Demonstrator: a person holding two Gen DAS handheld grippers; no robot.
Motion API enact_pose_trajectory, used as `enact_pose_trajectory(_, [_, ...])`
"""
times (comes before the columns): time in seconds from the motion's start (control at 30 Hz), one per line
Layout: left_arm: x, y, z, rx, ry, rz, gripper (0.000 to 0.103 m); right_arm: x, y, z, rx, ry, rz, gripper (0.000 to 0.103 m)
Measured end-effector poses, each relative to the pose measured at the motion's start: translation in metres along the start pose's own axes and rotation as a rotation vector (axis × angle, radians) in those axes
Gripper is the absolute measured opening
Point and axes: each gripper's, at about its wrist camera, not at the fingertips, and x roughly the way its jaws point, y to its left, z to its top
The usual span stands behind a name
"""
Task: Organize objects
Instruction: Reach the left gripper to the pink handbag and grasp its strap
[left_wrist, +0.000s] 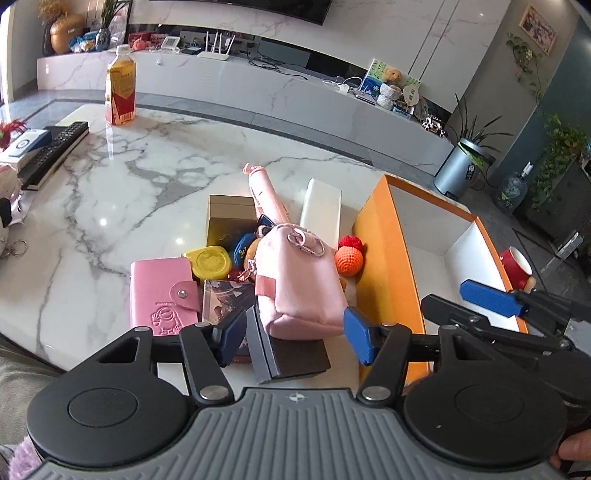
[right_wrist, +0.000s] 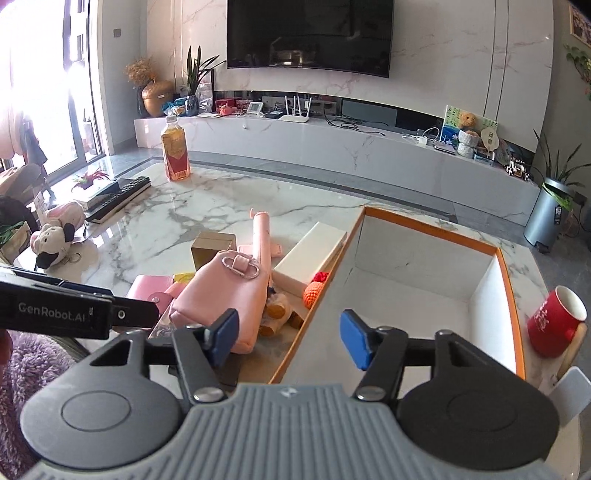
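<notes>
Pink pouch (left_wrist: 299, 280) lies atop the clutter on the marble table (left_wrist: 147, 177), just left of the empty orange box (left_wrist: 388, 236). Your left gripper (left_wrist: 295, 332) straddles its near end, jaws wide, apparently untouched; centre before squeezing. Right gripper (right_wrist: 290, 338) gapes empty.

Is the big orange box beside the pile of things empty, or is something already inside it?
Empty. The orange box shows only its bare white floor and walls in both views; the pink pouch and the other things lie outside it on the table.
</notes>
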Motion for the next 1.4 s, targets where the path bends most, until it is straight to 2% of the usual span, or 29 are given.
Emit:
enact_pose_trajectory(0.17, [0.040,0.019,0.021,-0.092,0.059,-0.043,0.070,0.045,0.005,0.017,-0.068,0.057,0.040,0.032])
enact_pose_trajectory(0.3, [0.073,0.030,0.030,-0.122,0.124,-0.050,0.073,0.075,0.015,0.026,-0.153,0.086,0.063,0.023])
enact_pose_trajectory(0.53, [0.101,0.037,0.030,-0.142,0.195,-0.086,0.073,0.119,0.028,0.026,-0.255,0.162,0.099,0.019])
enact_pose_trajectory(0.6, [0.103,0.036,0.031,-0.136,0.202,-0.097,0.067,0.125,0.029,0.025,-0.258,0.176,0.116,0.018])
enact_pose_trajectory(0.63, [0.103,0.034,0.032,-0.131,0.202,-0.109,0.057,0.127,0.029,0.024,-0.259,0.179,0.120,0.018])
enact_pose_trajectory(0.67, [0.104,0.034,0.033,-0.131,0.204,-0.116,0.053,0.128,0.029,0.024,-0.258,0.179,0.122,0.018])
enact_pose_trajectory(0.87, [0.095,0.029,0.035,-0.121,0.168,-0.105,0.034,0.129,0.029,0.022,-0.245,0.179,0.123,0.018])
enact_pose_trajectory(1.0, [0.073,0.024,0.037,-0.074,0.105,-0.062,0.029,0.119,0.029,0.024,-0.228,0.161,0.129,0.018])
enact_pose_trajectory(1.17, [0.031,0.037,0.044,-0.042,0.015,0.038,0.028,0.107,0.033,0.031,-0.174,0.141,0.183,0.019])
enact_pose_trajectory(1.27, [0.014,0.049,0.046,-0.023,-0.001,0.143,0.028,0.109,0.043,0.033,-0.142,0.162,0.224,0.026])
enact_pose_trajectory(1.3, [0.011,0.053,0.045,-0.025,0.002,0.167,0.028,0.110,0.047,0.032,-0.129,0.183,0.230,0.036])
enact_pose_trajectory(1.33, [0.010,0.057,0.043,-0.027,0.006,0.184,0.027,0.112,0.051,0.030,-0.109,0.204,0.236,0.042])
enact_pose_trajectory(1.4, [0.009,0.062,0.038,-0.035,0.019,0.194,0.028,0.116,0.058,0.023,-0.080,0.252,0.231,0.061])
